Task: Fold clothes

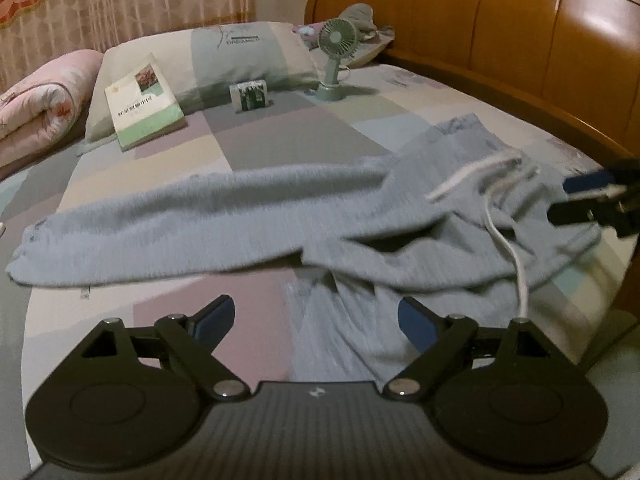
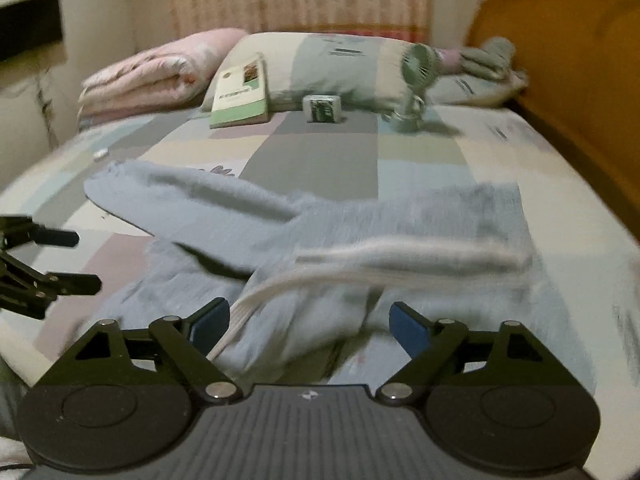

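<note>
Patchwork bedding in pastel squares is covering the bed [image 1: 280, 136], with a wooden headboard [image 1: 520, 28] rising at the right in the left wrist view. Pale blue sweatpants [image 1: 248, 208] are lying crumpled across the middle of the bed, one leg stretching left, the white drawstring [image 1: 504, 236] trailing over the waist end. The left tongs [image 1: 316, 320] are standing spread just above the near fabric, pinching nothing. Farther back, a book [image 1: 144, 100] is leaning on a pillow [image 1: 224, 56], a small box [image 1: 250, 96] is sitting beside it, and a green fan [image 1: 336, 60] is standing upright. The right tongs [image 1: 576, 200] are showing at the right edge, over the waistband.

Across the right wrist view, blurred, the sweatpants [image 2: 320, 232] are spreading ahead with the drawstring [image 2: 360, 264] running over them. The right tongs [image 2: 310, 324] are hanging spread over the cloth, gripping nothing. The left tongs [image 2: 80, 260] are showing at the left, spread too. A pink quilt [image 2: 152, 72] is sitting folded near the pillow [image 2: 328, 64].
</note>
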A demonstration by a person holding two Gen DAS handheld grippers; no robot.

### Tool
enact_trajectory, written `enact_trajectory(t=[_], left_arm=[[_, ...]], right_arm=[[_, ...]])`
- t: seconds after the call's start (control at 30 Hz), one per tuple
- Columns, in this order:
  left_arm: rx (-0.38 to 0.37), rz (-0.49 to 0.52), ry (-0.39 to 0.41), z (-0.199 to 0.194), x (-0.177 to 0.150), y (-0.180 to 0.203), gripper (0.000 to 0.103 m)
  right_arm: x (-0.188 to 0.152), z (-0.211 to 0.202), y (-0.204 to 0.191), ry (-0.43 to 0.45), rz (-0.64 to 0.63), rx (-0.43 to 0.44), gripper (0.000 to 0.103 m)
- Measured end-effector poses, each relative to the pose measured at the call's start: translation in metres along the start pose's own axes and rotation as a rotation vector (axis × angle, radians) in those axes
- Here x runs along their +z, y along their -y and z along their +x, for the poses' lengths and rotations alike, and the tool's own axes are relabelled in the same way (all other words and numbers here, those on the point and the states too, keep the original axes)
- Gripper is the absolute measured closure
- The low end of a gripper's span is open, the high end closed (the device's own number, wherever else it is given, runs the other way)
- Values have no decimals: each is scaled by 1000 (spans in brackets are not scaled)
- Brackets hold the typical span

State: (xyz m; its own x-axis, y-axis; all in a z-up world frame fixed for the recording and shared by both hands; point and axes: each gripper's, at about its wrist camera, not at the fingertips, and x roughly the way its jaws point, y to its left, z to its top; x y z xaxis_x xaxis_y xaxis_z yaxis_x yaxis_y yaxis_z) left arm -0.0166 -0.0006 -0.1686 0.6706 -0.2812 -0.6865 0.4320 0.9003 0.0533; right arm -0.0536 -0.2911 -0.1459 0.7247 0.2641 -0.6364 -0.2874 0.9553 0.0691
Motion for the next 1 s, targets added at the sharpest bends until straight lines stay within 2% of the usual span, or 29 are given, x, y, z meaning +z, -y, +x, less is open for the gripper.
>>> enact_trajectory(t=[0.13,0.23,0.4,0.53,0.63,0.8,1.0], left_arm=[[2,-27,-13,22,25,-9,13],[-12,-28,-17,40,42,-10,12],[-62,-3,-6,68,59,4,12],[-103,1,-11,88,64,15,12],[-131,9,-20,99,65,22,12],[-157,32,-55,115,63,31,12],[-175,38,-69,124,57,35,12]], right_arm=[[50,39,24,-47,-110,25,29],[85,79,41,-95,-170,60,34],[123,147,49,-134,-324,136,36],[132,196,45,-181,-491,193,36],[134,224,45,-229,-538,254,36],[131,257,50,-293,-554,346,37],[124,262,59,-340,-519,387,37]])
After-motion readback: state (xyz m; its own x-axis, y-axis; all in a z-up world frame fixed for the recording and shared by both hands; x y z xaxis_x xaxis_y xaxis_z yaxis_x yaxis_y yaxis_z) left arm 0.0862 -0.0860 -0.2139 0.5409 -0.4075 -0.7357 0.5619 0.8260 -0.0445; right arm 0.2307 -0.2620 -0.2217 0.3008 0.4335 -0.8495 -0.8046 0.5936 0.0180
